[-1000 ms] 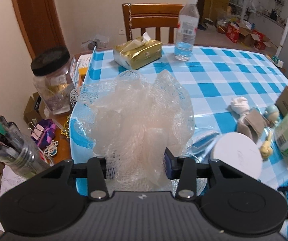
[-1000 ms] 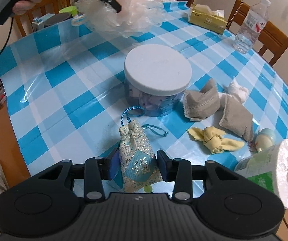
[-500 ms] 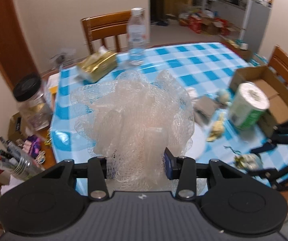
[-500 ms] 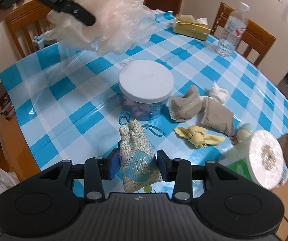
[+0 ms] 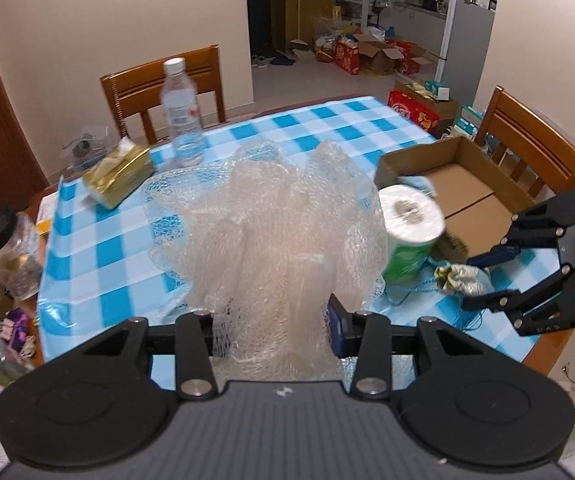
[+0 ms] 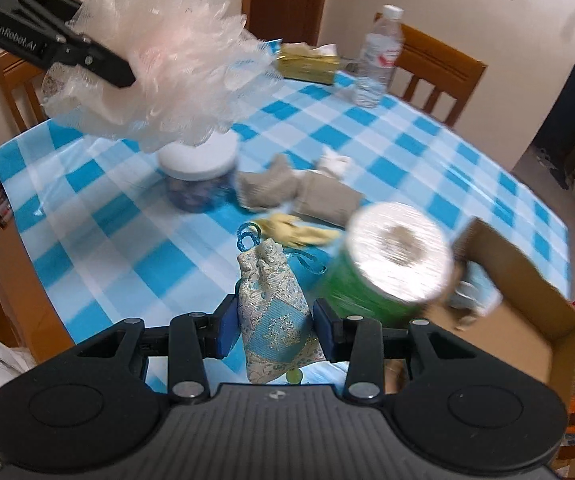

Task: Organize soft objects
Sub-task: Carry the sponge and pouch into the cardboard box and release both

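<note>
My left gripper (image 5: 273,330) is shut on a pale pink mesh bath pouf (image 5: 271,220) and holds it up above the blue checked table (image 5: 99,248). The same pouf (image 6: 167,60) fills the upper left of the right wrist view. My right gripper (image 6: 273,332) is shut on a small brocade drawstring pouch (image 6: 273,312), lifted off the table; the pouch (image 5: 463,276) also appears at the right of the left wrist view. An open cardboard box (image 5: 463,184) lies at the table's right edge. Grey cloth pieces (image 6: 307,194) and a yellow cloth (image 6: 299,232) lie on the table.
A green-wrapped paper roll (image 6: 387,268) stands beside the box (image 6: 527,312). A white-lidded jar (image 6: 199,172), a gold tissue pack (image 5: 119,180) and a water bottle (image 5: 181,116) are on the table. Wooden chairs (image 5: 159,84) surround it. A black-lidded jar (image 5: 3,248) sits at the left.
Both grippers have risen and swung toward the cardboard box side, each keeping its hold. The paper roll and box have come closer in both views.
</note>
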`<state>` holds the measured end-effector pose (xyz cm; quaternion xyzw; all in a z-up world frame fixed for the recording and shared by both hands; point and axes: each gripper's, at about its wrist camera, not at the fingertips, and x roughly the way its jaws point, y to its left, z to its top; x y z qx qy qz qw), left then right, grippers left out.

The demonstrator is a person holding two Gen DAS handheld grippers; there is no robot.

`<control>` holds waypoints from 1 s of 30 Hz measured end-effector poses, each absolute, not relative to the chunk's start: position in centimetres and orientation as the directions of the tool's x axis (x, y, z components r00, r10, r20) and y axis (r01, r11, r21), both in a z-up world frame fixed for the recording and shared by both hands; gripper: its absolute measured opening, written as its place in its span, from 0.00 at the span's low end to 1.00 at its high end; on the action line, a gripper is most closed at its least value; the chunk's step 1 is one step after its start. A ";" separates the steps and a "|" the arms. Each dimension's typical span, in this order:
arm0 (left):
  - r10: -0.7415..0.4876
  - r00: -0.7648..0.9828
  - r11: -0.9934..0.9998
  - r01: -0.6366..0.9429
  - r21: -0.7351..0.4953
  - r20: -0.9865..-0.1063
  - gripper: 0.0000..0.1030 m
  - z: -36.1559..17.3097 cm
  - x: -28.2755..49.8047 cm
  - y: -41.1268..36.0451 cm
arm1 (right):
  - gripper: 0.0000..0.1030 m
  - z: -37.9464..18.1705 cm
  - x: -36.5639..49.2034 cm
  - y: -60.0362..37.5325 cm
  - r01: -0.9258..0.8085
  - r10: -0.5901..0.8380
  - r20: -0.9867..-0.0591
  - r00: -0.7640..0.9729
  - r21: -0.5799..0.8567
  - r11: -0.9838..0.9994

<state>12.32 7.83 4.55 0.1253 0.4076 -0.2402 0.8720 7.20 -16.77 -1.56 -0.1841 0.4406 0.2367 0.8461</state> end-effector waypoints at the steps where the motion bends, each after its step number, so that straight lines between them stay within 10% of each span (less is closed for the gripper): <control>1: -0.317 0.553 0.853 0.522 0.024 -0.771 0.40 4.6 12.1 6.7 | 0.44 -1.2 7.1 -18.1 -0.561 0.238 -0.830 0.505 -0.105 0.821; 17: -0.358 0.535 0.814 0.580 0.025 -0.765 0.40 5.2 10.5 -7.2 | 0.45 -1.6 9.0 -30.2 -0.550 0.176 -0.829 0.531 -0.179 0.816; 24: -0.376 0.524 0.791 0.612 0.030 -0.764 0.40 4.7 11.3 -11.6 | 0.88 -3.0 9.8 -32.6 -0.496 0.190 -0.830 0.525 -0.117 0.860; 30: -0.391 0.513 0.769 0.638 0.035 -0.764 0.40 4.2 12.9 -14.8 | 0.97 -2.9 9.1 -34.0 -0.431 0.209 -0.818 0.537 -0.053 0.901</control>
